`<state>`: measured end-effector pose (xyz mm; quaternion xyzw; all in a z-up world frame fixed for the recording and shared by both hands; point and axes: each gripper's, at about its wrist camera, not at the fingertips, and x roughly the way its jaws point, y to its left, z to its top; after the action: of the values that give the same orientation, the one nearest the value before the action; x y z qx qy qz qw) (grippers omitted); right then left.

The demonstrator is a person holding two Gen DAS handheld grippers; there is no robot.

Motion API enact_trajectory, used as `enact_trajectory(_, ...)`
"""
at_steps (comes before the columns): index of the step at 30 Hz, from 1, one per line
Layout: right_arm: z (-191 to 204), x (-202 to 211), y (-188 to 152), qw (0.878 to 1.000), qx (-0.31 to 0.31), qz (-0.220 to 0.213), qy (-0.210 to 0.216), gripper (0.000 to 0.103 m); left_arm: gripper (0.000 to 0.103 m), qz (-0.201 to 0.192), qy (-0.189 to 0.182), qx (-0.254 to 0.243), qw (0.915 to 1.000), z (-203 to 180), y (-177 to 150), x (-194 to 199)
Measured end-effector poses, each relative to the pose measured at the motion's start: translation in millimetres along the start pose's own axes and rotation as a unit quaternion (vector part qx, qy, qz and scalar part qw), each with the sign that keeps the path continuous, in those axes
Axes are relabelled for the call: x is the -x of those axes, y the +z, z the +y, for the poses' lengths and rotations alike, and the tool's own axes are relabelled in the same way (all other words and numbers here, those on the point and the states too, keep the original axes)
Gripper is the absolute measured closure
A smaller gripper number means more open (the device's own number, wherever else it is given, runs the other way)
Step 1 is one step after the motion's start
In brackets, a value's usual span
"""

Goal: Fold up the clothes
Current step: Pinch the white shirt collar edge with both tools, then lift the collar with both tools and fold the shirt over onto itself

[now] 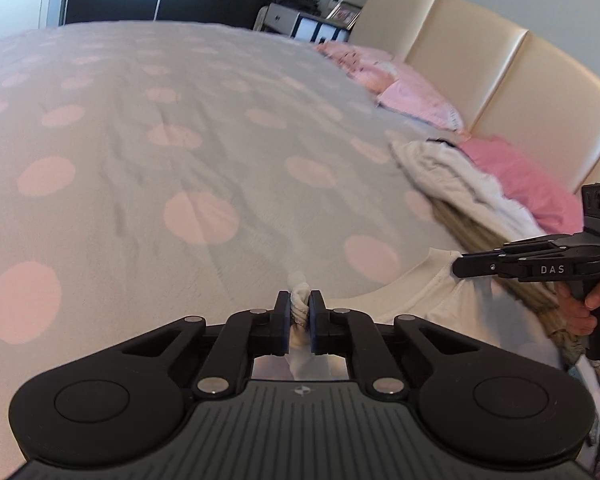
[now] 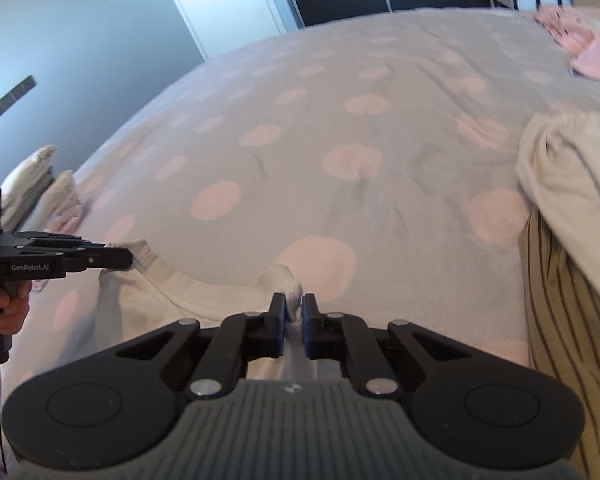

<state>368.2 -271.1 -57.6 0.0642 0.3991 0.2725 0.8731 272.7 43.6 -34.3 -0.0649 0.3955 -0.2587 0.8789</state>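
A white T-shirt (image 1: 432, 300) lies at the near edge of the bed, its round neckline facing the bed's middle. In the left wrist view my left gripper (image 1: 299, 300) is shut on a bunched bit of the shirt's white fabric by one side of the neckline. My right gripper (image 1: 460, 268) enters from the right, its tip at the shirt's other shoulder. In the right wrist view the right gripper (image 2: 293, 302) is shut on a white fold of the T-shirt (image 2: 188, 300), and the left gripper (image 2: 126, 258) grips the collar edge at the left.
A grey bedspread (image 1: 160, 140) with pink dots covers the bed. A loose pile with a cream garment (image 2: 572, 160) over a striped one (image 2: 560, 300) lies on the right. Pink pillows (image 1: 532, 184) rest against the beige headboard (image 1: 480, 60). Folded whites (image 2: 40, 184) sit at the left edge.
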Motion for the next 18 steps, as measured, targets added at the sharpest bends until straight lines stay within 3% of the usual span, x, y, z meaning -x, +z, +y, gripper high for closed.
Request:
enact_trajectory(9, 43.4, 106.6, -15.2, 0.996, 0.037, -0.068, 0.044, 0.093, 0.097, -0.062, -0.04, -0.029, 0.9968, -40.1, -3.8, 94.9)
enact_trajectory(18, 90.3, 200.0, -74.7, 0.987, 0.069, -0.111, 0.088, 0.094, 0.099, -0.094, -0.087, -0.069, 0.9893, -81.3, -52.6, 183.1)
